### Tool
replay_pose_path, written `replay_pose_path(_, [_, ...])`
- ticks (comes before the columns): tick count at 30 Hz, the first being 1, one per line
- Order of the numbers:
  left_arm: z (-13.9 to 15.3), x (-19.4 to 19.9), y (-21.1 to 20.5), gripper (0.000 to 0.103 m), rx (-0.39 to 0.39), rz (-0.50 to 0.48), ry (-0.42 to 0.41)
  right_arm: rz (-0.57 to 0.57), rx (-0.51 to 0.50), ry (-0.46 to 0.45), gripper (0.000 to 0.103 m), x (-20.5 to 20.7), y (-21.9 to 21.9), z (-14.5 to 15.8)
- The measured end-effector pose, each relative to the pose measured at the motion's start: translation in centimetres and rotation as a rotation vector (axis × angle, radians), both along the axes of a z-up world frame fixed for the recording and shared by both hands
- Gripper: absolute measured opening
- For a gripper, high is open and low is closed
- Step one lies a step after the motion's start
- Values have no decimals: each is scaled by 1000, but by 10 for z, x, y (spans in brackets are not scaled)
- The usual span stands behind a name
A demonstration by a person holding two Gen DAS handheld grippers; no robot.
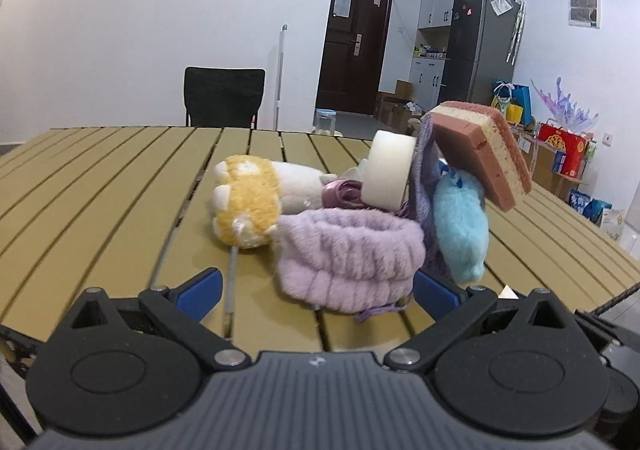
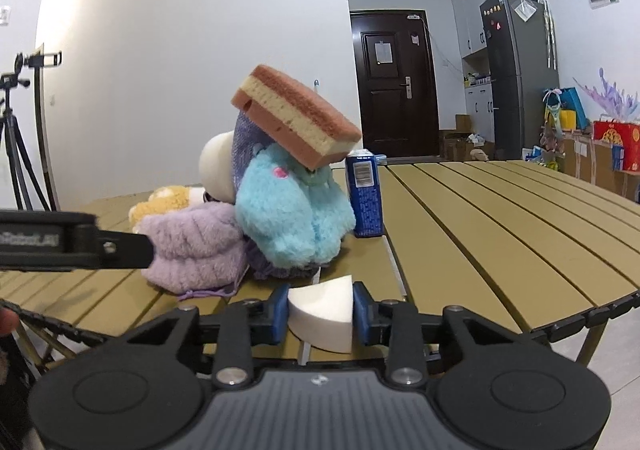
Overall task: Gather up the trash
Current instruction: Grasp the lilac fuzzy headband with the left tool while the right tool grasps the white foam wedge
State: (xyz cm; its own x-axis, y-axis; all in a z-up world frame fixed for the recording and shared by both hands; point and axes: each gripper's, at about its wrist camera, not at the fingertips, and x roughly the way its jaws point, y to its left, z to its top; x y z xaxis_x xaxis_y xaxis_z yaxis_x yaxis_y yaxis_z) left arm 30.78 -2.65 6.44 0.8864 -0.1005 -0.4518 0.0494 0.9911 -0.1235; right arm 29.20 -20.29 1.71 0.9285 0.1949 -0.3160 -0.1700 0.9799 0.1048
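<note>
The right gripper (image 2: 321,314) has its blue-padded fingers (image 2: 280,316) pressed against both flat sides of a small white wedge-shaped foam piece (image 2: 322,314), which sits at the near edge of the tan slatted folding surface (image 2: 500,226); it reads as the bit of trash being gathered, so the pick looks to be at the grasp stage, with lifting and carrying away not yet done. No bin or bag shows in either view, so where it should go cannot be told. The wedge is smooth and matt, with one curved face and a sharp tip pointing away from the camera, and it looks soft enough to give a little under the pads. The left gripper (image 1: 316,292) has its fingers spread wide and holds nothing; the fluffy lilac knitted headband (image 1: 348,262) lies just ahead, between them, but the pads do not press on it. Behind it stands a heap that is still to be sorted: a yellow and white plush paw (image 1: 248,201), a pale roll of tape (image 1: 388,173), a turquoise fuzzy toy (image 2: 292,209), a pink and cream layered sponge (image 2: 296,117) tilted on top, and a blue carton (image 2: 364,195) upright just beside the pile. Which of these count as trash is a judgement I cannot make from here.
</note>
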Motion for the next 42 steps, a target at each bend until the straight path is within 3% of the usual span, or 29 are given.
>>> replay_pose_path(16, [-9,47,-20,103,-43,42,13,-42,56,-3,31,4,-27,5])
replay_pose_path(21, [-15,55,-15,103,-67,10,31,-36,61,1,31,5,-32,5])
replay_pose_path(25, [-22,59,-13,86,-85,-13,48,-30,68,2,31,5,-33,6])
replay_pose_path(30, [-20,55,-9,49,-104,-41,26,-24,70,-2,31,3,-30,8])
replay_pose_path(33, [-18,51,-8,37,-109,-45,17,-18,69,-2,31,2,-28,8])
replay_pose_path(42, [-4,28,1,33,-76,-40,-39,5,72,-10,31,0,-28,9])
